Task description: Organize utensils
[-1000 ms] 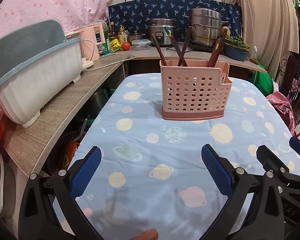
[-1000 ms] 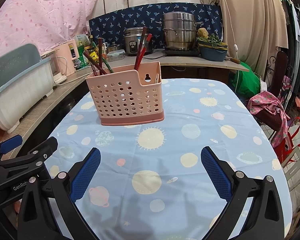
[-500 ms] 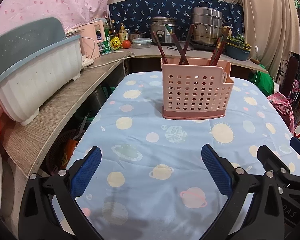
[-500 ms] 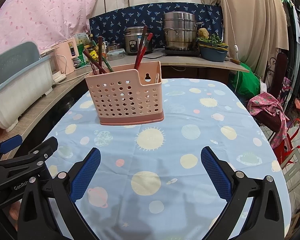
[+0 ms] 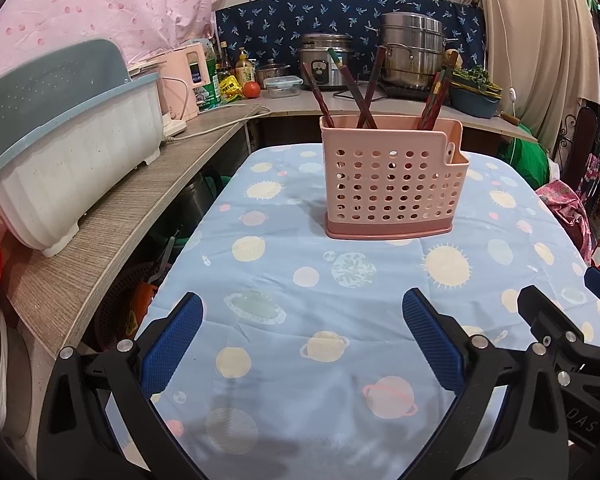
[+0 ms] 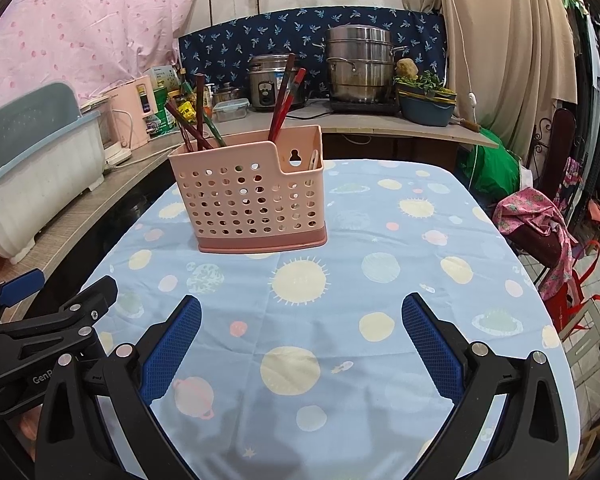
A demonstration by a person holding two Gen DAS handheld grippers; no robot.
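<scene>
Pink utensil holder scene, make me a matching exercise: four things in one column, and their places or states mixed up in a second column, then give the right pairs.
Things:
1. pink utensil holder
2. chopsticks
3. white dish rack
4. left gripper

Places or states:
A. on the wooden counter beside the table
B. open, holding nothing
C. upright on the planet-print tablecloth
D. standing tilted inside the holder

Pairs: 1-C, 2-D, 3-A, 4-B
</scene>
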